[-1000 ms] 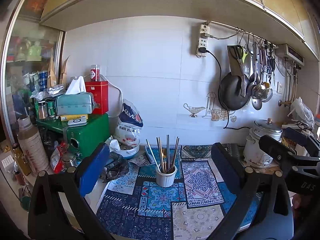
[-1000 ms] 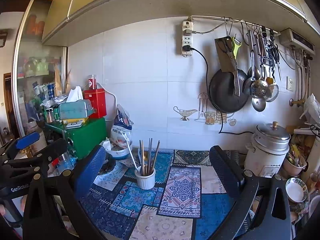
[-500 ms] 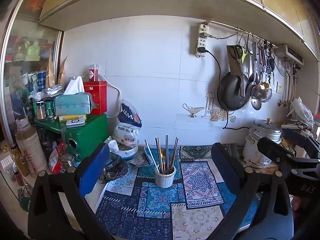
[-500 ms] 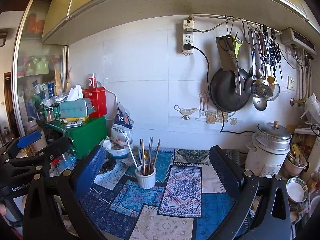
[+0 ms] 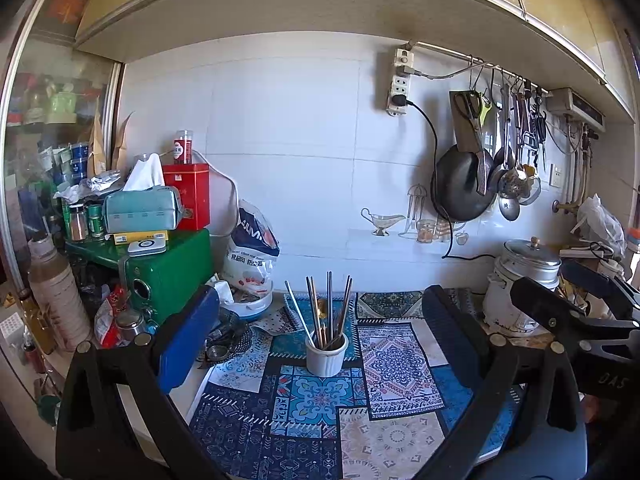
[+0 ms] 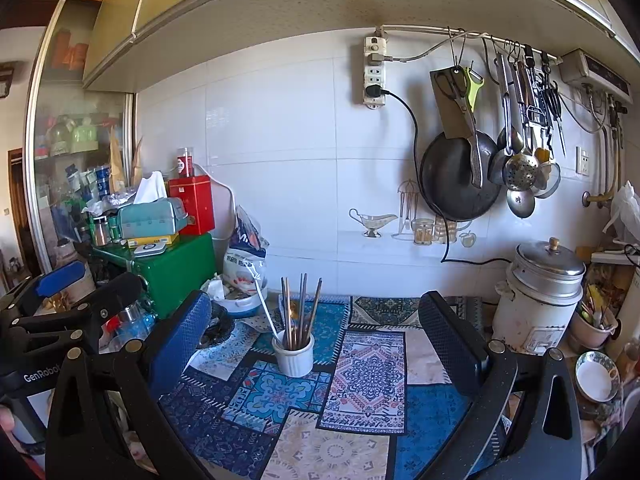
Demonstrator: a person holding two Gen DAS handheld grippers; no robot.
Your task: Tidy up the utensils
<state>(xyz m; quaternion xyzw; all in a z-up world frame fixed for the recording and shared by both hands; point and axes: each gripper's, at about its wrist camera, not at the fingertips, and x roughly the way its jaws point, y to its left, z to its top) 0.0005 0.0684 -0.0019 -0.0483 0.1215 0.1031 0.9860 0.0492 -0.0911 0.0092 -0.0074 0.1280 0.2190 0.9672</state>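
A white ribbed cup (image 5: 326,356) stands on the patterned mat (image 5: 320,400) and holds several chopsticks (image 5: 328,308) and a spoon, all upright. It also shows in the right wrist view (image 6: 294,354). My left gripper (image 5: 316,328) is open and empty, held back from the cup with the cup between its fingers in view. My right gripper (image 6: 314,332) is open and empty, also back from the cup. Each gripper shows at the edge of the other's view.
A green box (image 5: 172,268) with a tissue box and red tin stands at the left. A rice cooker (image 6: 540,296) stands at the right. A pan (image 6: 456,180), ladles and scissors hang on the wall rail. A small bowl (image 6: 598,376) sits at the far right.
Both views have shifted only slightly; the cup and utensils have not moved and both grippers stay open.
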